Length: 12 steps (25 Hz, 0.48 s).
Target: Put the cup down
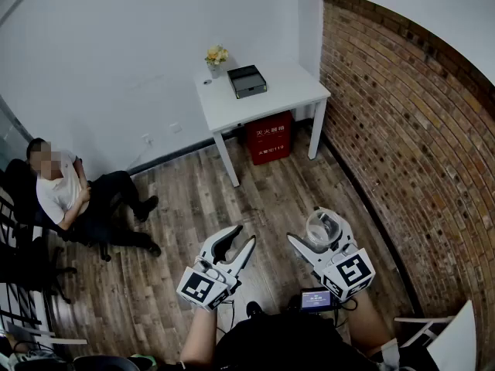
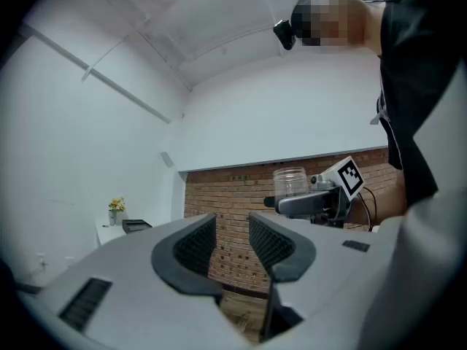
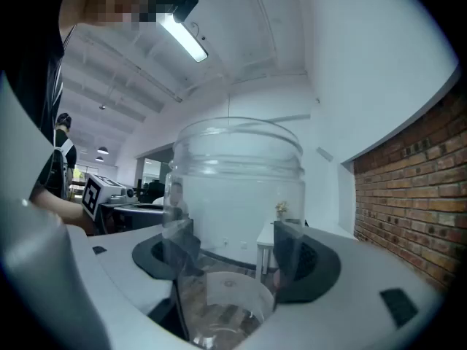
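Clear cup (image 1: 323, 226) is up in the air, clamped between the jaws of the right gripper (image 1: 319, 236) over the wood floor (image 1: 193, 199), well apart from the white desk (image 1: 286, 83) across the room. The left gripper (image 1: 241, 238) is empty, jaws a bit apart. Looks like the carry stage to me, put-down not started: next I'd guess it needs walking over to the desk, lowering until the base sits flat, then letting go.
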Each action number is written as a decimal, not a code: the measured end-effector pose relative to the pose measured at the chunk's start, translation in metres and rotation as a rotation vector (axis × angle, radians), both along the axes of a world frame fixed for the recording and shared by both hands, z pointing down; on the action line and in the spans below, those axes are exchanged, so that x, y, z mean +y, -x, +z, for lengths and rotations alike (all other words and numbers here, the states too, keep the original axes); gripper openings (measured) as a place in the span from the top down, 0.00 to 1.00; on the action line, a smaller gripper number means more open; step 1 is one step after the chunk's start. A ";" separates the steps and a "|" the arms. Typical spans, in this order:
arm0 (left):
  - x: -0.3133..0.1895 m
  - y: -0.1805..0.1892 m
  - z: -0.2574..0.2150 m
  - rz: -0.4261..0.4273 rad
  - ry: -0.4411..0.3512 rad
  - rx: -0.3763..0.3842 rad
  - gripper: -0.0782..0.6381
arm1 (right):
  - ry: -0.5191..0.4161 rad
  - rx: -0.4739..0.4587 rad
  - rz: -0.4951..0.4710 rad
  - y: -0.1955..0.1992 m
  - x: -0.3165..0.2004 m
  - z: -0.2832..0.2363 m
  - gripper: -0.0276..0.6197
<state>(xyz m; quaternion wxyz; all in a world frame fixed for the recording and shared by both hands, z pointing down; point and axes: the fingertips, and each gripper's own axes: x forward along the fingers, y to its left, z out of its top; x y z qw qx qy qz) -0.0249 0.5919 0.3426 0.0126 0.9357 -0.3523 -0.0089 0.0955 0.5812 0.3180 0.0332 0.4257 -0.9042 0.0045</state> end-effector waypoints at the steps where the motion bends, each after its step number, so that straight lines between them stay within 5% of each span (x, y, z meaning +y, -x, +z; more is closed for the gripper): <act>1: -0.001 -0.002 -0.003 0.002 -0.002 0.003 0.69 | 0.000 0.001 0.000 0.000 -0.001 0.000 0.40; 12: -0.004 -0.004 -0.004 0.011 -0.009 -0.009 0.69 | -0.005 0.002 -0.005 0.000 -0.004 0.001 0.40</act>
